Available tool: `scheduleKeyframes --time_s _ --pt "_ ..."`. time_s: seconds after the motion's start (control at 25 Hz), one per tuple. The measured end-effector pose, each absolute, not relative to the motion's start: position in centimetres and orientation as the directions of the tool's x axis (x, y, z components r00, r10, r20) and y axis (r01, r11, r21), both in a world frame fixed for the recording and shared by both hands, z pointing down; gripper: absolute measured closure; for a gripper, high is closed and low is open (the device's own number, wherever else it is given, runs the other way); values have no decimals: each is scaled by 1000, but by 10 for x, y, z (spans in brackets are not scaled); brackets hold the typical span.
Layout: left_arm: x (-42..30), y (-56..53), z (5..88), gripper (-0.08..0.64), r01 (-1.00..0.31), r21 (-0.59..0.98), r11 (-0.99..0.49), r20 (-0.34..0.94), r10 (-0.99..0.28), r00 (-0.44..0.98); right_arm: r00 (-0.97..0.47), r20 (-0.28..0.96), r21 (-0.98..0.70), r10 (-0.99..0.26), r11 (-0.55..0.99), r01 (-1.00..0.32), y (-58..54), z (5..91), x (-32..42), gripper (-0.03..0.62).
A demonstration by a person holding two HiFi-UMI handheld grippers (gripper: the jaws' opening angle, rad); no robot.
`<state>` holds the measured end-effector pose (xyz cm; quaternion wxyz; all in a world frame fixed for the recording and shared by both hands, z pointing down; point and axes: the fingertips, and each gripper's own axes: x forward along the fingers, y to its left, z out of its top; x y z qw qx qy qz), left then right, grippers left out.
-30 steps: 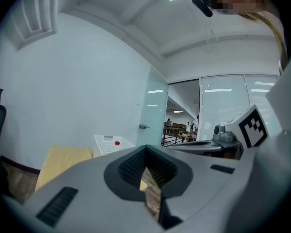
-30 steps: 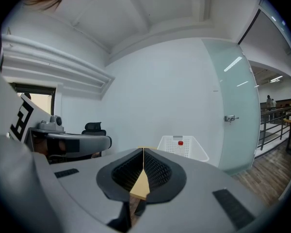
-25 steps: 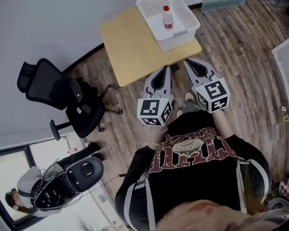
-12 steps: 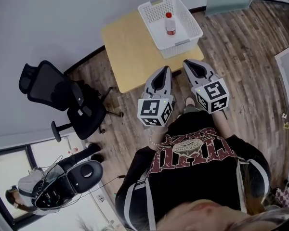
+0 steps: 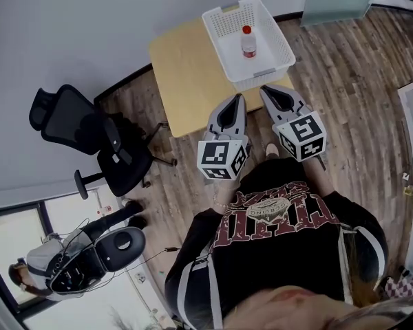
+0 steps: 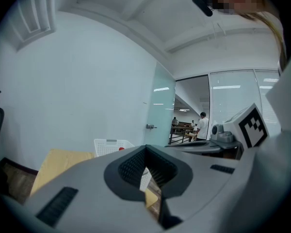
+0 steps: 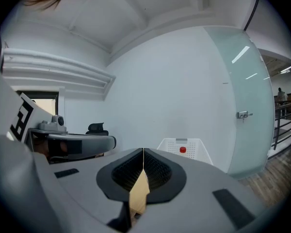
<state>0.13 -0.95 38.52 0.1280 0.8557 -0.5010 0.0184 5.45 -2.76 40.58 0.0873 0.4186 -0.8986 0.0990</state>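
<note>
Past a black chair (image 5: 89,139) at far left, left gripper (image 5: 235,100) clenched shut and empty by the near edge of the wooden table (image 5: 182,74), right gripper (image 5: 267,91) just beside it likewise closed on nothing, near the white basket (image 5: 224,27) holding a red-capped bottle (image 5: 248,42).

Two hand-held grippers, itemised as the left hand-held gripper (image 5: 235,99) and the right hand-held gripper (image 5: 268,90); one wooden surface (image 5: 182,71); one white basket (image 5: 217,29); one red-capped bottle (image 5: 248,42); one black office chair (image 5: 82,126); one person (image 5: 275,253) in a black printed shirt.
</note>
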Motion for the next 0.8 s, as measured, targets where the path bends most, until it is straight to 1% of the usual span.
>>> scheduleKeyframes --time_s 0.8 --pt "29 -56 393 512 -892 214 -398 162 -886 434 -702 248 -91 -667 706 -703 -73 412 74 574"
